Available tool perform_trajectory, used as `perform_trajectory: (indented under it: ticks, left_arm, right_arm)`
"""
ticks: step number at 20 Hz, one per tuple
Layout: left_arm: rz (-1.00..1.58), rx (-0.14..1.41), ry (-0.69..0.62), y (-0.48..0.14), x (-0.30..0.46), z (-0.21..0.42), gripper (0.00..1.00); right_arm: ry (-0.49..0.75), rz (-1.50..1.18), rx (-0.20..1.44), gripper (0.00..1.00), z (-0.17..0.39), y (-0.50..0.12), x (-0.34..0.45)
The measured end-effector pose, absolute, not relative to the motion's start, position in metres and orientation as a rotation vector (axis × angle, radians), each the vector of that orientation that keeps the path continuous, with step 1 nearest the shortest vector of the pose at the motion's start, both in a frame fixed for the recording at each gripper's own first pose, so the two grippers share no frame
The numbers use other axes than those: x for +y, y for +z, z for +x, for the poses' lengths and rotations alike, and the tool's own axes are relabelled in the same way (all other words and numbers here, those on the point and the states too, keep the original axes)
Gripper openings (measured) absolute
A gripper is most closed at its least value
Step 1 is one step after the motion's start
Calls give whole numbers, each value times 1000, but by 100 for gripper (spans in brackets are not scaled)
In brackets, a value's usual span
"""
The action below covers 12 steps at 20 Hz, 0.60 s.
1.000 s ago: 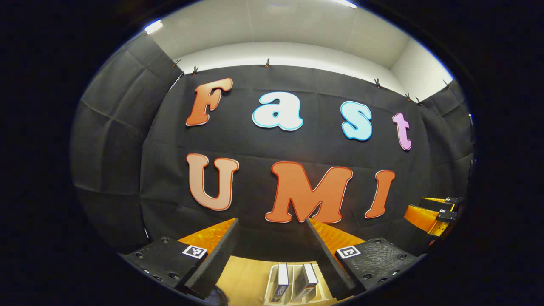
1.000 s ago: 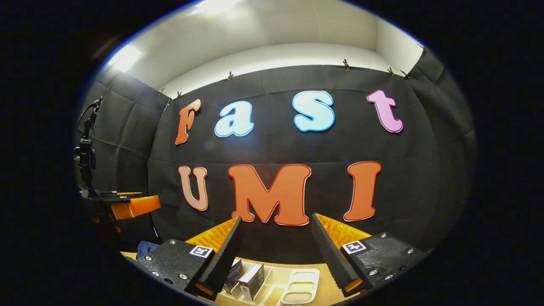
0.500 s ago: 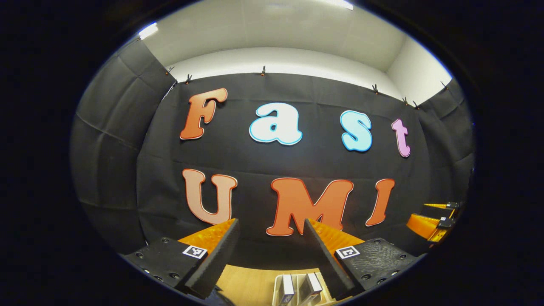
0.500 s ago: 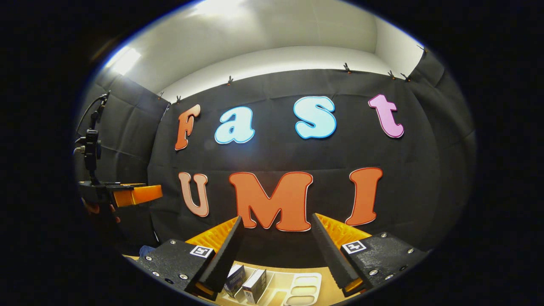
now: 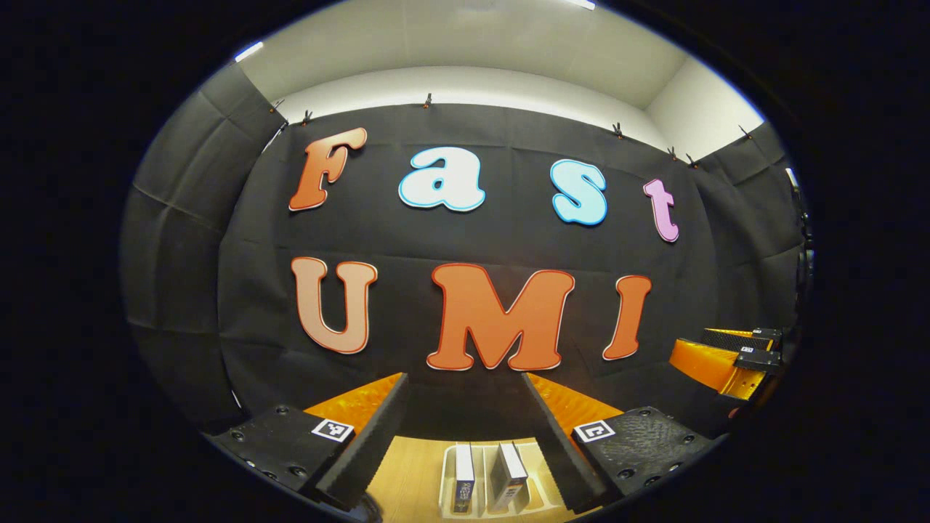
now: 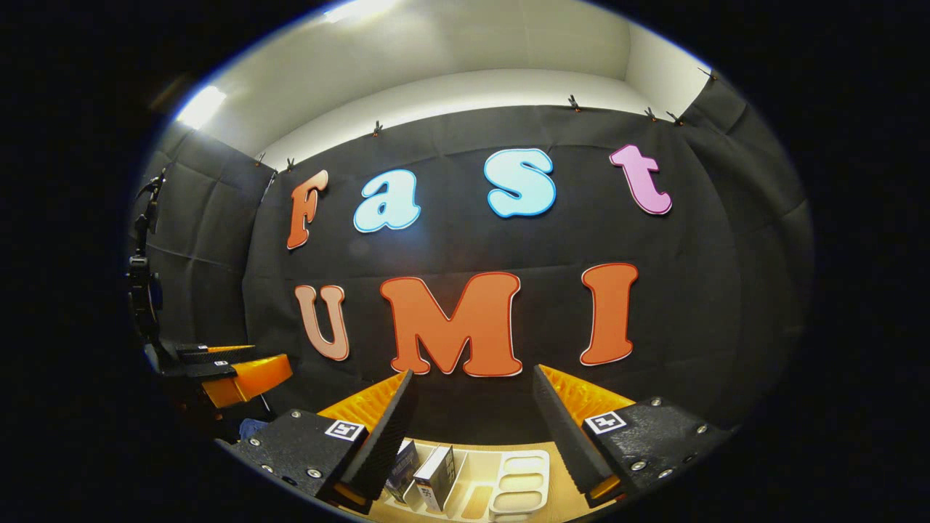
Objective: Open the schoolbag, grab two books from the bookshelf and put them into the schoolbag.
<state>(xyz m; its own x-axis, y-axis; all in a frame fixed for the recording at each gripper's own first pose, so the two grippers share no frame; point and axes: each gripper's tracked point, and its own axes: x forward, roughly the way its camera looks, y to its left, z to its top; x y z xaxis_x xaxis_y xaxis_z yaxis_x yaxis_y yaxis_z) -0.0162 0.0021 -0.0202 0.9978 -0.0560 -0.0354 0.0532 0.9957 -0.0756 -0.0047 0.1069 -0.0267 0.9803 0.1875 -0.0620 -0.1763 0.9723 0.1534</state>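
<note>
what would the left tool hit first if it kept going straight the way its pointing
Most likely the black cloth wall: the left tool, open and empty, aims level at it. The two books in the rack sit below that line. Depth is hard to judge.

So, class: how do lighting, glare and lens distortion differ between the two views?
Left gripper view: fisheye bows the wall; the books sit sharp at the bottom edge. Right gripper view: a bright ceiling light glares upper left, a faint flare hazes the cloth, and the rack curves.

2 books (image 5: 483, 479) upright, side by side in pale bookshelf (image 6: 517, 485) slots, on wood table (image 5: 410, 472)
</note>
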Motion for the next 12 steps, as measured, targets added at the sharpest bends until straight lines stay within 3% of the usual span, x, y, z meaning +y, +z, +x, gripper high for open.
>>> perform_trajectory:
  ticks: [12]
  left_arm:
    - [-70, -8, 28, -21, 3, -30, 92]
  right_arm:
    - [97, 134, 92, 94, -13, -36, 87]
